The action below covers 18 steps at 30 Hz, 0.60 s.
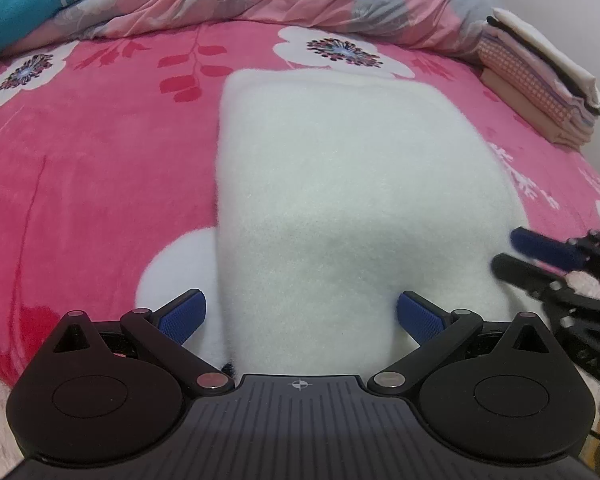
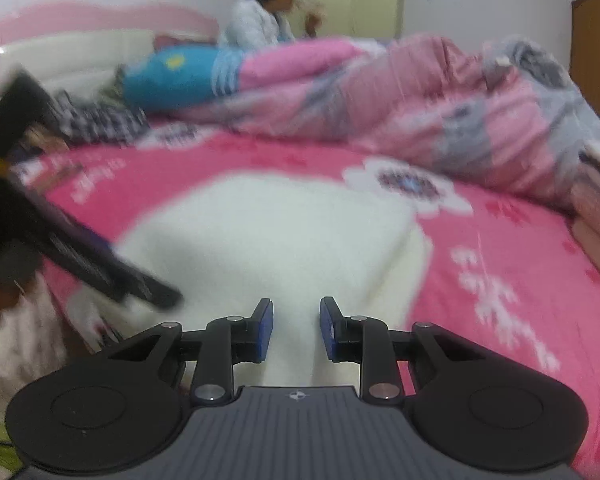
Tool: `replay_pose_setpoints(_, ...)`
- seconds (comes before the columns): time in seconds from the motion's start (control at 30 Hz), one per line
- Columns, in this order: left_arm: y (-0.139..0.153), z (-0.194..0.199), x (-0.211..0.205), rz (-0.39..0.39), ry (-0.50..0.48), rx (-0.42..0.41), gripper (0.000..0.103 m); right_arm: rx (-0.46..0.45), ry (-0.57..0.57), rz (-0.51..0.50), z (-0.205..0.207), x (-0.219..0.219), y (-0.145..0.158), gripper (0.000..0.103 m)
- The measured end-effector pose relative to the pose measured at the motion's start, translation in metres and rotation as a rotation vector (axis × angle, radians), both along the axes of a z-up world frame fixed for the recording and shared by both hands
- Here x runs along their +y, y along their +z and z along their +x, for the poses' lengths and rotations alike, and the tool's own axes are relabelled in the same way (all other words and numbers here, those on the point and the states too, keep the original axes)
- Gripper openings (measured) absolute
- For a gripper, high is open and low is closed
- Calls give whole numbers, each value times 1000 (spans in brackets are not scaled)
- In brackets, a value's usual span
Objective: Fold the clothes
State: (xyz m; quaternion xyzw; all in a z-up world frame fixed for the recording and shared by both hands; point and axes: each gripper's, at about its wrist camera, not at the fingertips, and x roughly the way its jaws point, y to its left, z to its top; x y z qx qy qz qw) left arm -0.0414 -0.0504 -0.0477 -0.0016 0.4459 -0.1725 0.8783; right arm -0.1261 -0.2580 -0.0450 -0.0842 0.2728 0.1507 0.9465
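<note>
One white fleece garment [image 1: 348,208] lies folded flat on the pink bed [image 1: 80,168] — its near edge reaches in between both grippers. The left gripper [image 1: 300,316] stands wide, its two pads clear of the cloth. The right gripper [image 2: 296,330] is narrow, fleece in the gap; grip uncertain. One clothes stack [image 1: 540,80] sits at the bed's far right corner — one person [image 2: 260,20] beyond.
</note>
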Motion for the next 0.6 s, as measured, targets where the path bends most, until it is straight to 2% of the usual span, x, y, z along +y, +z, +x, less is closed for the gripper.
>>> replay_pose_setpoints(0.27, 7, -3, -1, 31, 29, -1, 102, -14, -15, -12, -3, 3, -4, 28)
replay_pose_setpoints(0.4, 42, -24, 6, 71, 73, -186, 102, -17, -17, -4, -2, 2, -6, 28)
replay_pose_setpoints(0.5, 59, -26, 3, 74, 63, -293, 102, -20, -21, 11, -2, 0, -7, 28)
replay_pose_setpoints(0.53, 63, -26, 2, 75, 60, -327, 101, -19, -23, 18, -2, -1, -7, 28)
replay_pose_setpoints(0.6, 63, -22, -5, 67, 41, -336, 98, -20, -25, 23, -2, -1, -7, 28)
